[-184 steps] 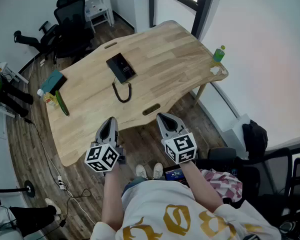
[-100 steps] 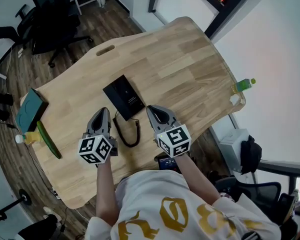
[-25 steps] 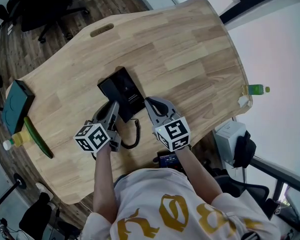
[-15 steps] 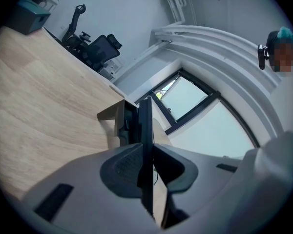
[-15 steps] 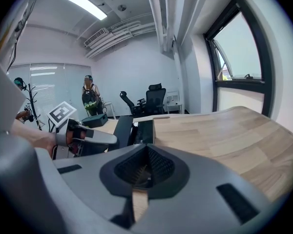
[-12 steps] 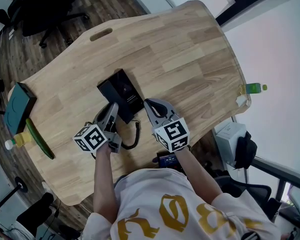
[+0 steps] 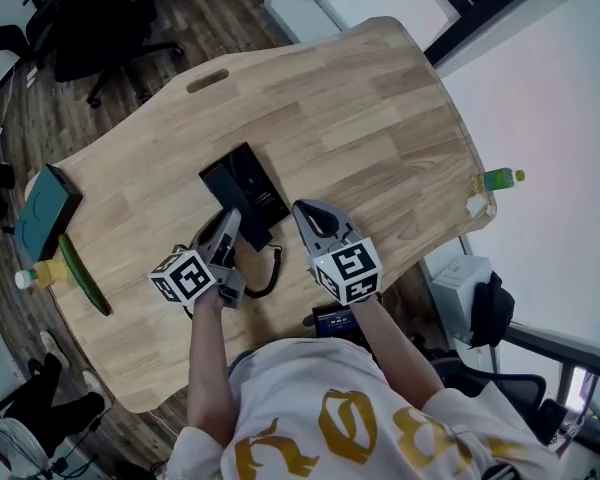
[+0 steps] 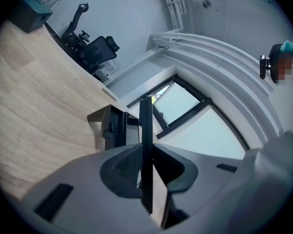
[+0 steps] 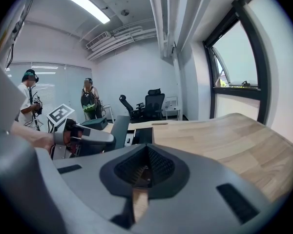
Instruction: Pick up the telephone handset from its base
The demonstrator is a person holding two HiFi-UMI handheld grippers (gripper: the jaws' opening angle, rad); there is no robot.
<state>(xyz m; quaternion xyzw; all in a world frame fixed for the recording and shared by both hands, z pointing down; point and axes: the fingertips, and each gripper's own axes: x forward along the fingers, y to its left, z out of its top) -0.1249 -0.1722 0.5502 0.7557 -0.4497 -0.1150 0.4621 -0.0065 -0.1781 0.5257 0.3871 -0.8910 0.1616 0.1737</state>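
Handset (image 8: 145, 121): clamped edge-on between the left gripper (image 8: 146, 155) jaws; base (image 8: 112, 128) seen just beyond.
Right gripper (image 9: 146, 150): jaws pressed together, nothing held.

This is looking like an office: a large wooden bench (image 7: 360, 108) with cable slots (image 7: 208, 80) is carrying a desk phone (image 7: 245, 190), black swivel chairs (image 7: 85, 23) are standing on the wood floor (image 7: 195, 13), tall windows (image 9: 234, 67) are lining one wall, and strip lights (image 9: 90, 6) are glowing overhead.
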